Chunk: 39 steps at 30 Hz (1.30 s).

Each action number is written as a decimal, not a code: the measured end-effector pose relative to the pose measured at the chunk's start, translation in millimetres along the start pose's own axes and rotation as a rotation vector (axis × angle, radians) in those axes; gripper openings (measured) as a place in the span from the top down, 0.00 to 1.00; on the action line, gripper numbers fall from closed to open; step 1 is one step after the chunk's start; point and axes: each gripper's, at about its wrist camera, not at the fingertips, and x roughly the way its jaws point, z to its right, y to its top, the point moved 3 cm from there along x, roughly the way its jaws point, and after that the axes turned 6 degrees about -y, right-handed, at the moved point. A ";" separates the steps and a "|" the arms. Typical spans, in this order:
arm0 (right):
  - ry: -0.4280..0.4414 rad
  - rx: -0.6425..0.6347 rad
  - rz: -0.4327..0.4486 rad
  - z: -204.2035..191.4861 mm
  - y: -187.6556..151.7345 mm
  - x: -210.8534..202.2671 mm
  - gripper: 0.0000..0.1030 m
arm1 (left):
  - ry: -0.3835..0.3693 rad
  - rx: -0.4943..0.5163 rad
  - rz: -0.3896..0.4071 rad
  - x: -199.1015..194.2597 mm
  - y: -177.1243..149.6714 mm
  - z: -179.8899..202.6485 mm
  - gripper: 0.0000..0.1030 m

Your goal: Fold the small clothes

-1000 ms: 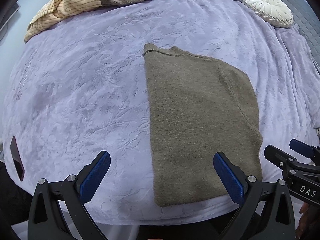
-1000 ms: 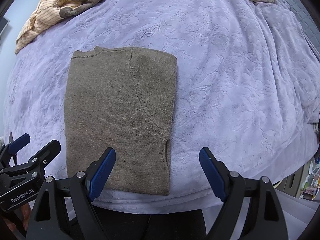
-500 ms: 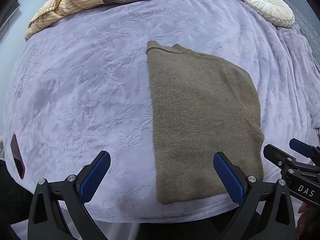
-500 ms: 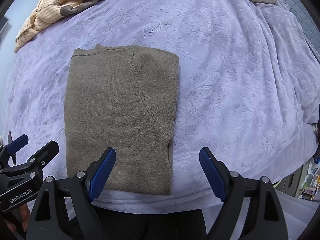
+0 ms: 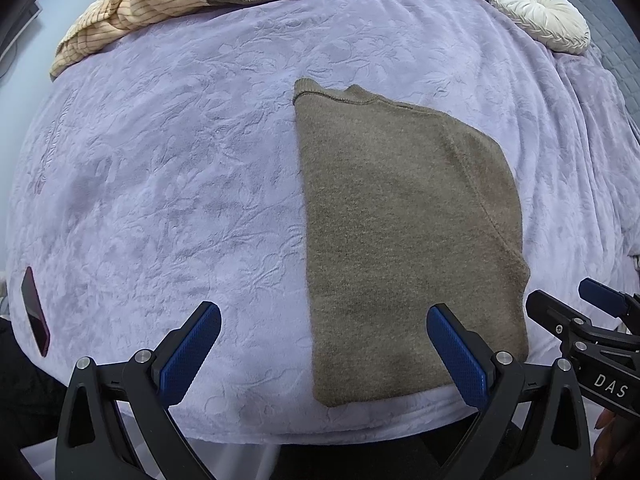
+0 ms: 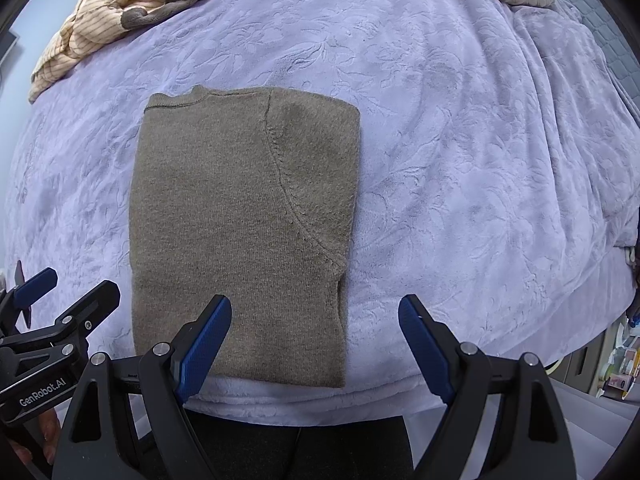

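Lavender embossed bedspread (image 5: pixel 168 184) fills both wrist views, draped over a bed. Nearest, at the lower edge of each frame, the left gripper (image 5: pixel 323 354) and right gripper (image 6: pixel 315 346) are seen with blue pads spread wide apart and nothing held between them; both hang above the bedspread's near edge. Just beyond, the olive-brown sweater (image 6: pixel 240 232) is laid flat as a tall folded rectangle, sleeve seam uppermost, centre-left in the right view. Judged: a final crosswise fold remains. For a clean result, both near corners should be pinched together and carried level to the collar edge. Farther off, a striped garment pile (image 5: pixel 136 4) is noted upper left, and a round white cushion (image 5: pixel 540 20) upper right.
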 end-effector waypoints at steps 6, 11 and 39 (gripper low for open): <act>0.000 0.001 -0.001 -0.3 -0.9 0.3 0.15 | 0.005 0.001 0.001 0.7 -0.1 -1.7 0.00; 0.000 0.002 -0.001 -0.9 -1.3 0.3 0.15 | 0.016 0.010 0.000 1.0 -0.1 -3.3 0.00; -0.001 0.001 -0.002 -0.7 -1.5 -0.2 0.15 | 0.027 0.008 -0.002 0.2 -3.1 0.6 0.00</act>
